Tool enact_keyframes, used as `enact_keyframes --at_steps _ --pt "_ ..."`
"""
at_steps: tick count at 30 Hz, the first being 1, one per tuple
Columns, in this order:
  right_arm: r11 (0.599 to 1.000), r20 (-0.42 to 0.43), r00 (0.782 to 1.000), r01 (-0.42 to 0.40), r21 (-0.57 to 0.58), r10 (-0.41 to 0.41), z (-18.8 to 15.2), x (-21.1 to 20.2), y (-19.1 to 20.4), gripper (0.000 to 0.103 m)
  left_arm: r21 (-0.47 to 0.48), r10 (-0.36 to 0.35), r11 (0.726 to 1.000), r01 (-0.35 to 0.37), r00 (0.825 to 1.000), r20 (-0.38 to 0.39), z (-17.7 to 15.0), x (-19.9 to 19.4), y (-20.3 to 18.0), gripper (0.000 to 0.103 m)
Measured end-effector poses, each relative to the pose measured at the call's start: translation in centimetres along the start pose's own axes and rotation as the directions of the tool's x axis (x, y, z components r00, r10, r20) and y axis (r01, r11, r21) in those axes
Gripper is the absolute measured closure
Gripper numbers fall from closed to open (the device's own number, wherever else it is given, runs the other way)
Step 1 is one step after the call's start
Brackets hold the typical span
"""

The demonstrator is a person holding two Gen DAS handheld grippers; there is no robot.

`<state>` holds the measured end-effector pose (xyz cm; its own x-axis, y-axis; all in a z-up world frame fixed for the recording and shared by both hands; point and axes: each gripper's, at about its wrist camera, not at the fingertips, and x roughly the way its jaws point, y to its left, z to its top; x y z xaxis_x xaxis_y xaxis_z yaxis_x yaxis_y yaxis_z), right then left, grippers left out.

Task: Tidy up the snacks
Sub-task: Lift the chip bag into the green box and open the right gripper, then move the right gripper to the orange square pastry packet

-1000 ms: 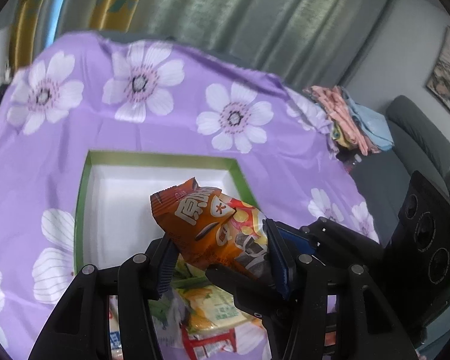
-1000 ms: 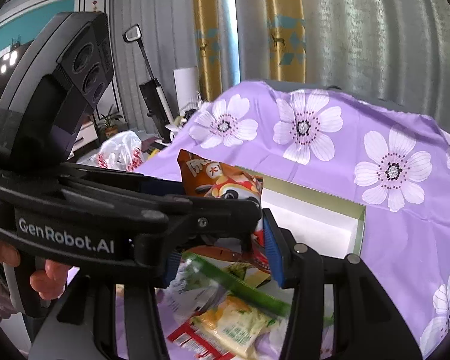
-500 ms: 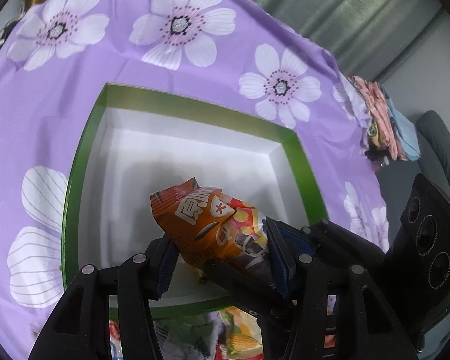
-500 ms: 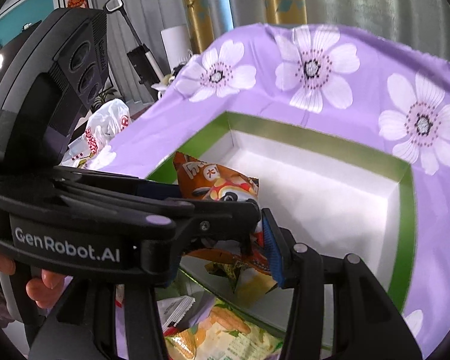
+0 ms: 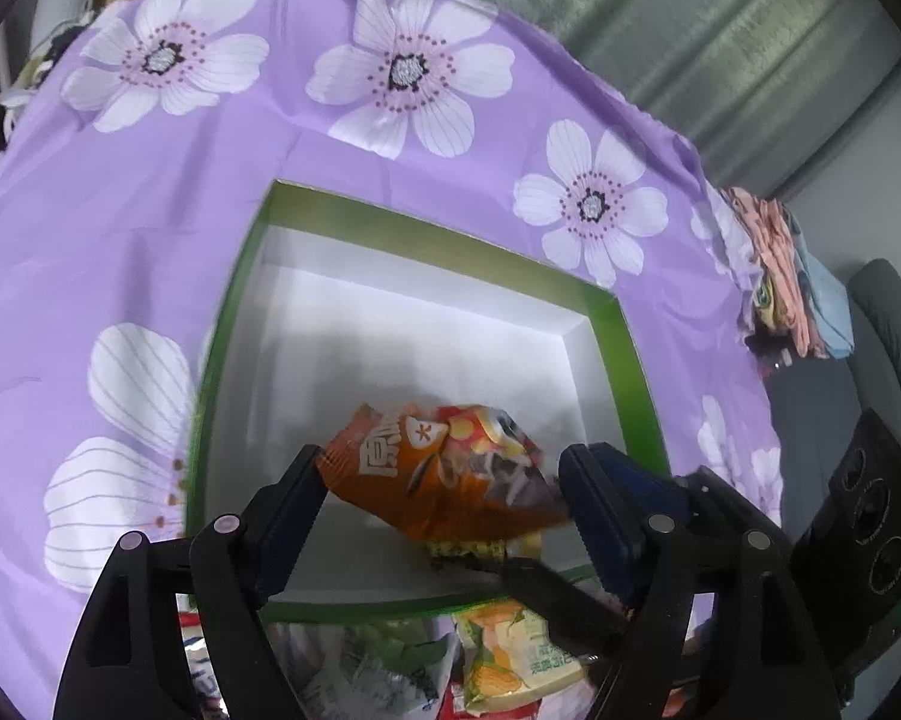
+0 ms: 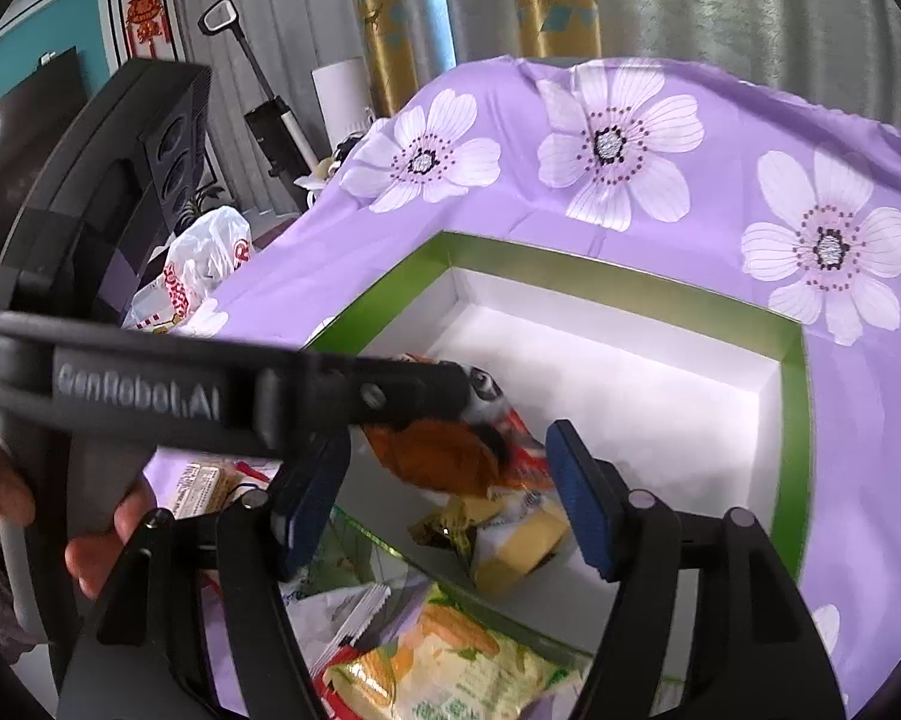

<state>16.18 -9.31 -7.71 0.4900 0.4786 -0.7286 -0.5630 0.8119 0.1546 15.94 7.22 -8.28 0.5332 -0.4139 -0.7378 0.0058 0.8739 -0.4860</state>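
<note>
An orange snack bag (image 5: 444,474) lies between the wide-apart fingers of my left gripper (image 5: 441,489), over the near part of a green-rimmed white box (image 5: 624,354). The bag looks loose, touching at most the left finger. In the right wrist view the same bag (image 6: 450,456) sits in the box (image 6: 792,372) between my open right gripper's (image 6: 447,486) fingers, partly hidden by the left gripper's arm (image 6: 210,396). A yellow packet (image 6: 522,540) lies in the box under it.
Several loose snack packets (image 5: 510,654) lie on the purple flowered tablecloth (image 5: 120,228) just in front of the box. A stack of folded clothes (image 5: 792,276) sits at the table's far right. A white plastic bag (image 6: 204,264) lies past the table's left edge.
The left gripper's jaws have opened wide and the orange bag has dropped lower into the box. Both grippers have moved forward over the box.
</note>
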Motion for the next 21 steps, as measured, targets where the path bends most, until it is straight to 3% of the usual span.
enact_keyframes --at_steps 10,21 --pt "0.999 0.05 0.998 0.023 0.037 -0.025 -1.8 -4.6 -0.1 0.031 0.004 0.066 0.998 -0.067 0.996 0.059 -0.9 -3.3 -0.3 0.013" --pt "0.994 0.1 0.992 0.065 0.092 -0.075 -5.2 -10.5 -0.3 0.024 0.076 0.075 0.994 -0.081 0.994 0.076 -5.6 -6.6 -2.8 0.008"
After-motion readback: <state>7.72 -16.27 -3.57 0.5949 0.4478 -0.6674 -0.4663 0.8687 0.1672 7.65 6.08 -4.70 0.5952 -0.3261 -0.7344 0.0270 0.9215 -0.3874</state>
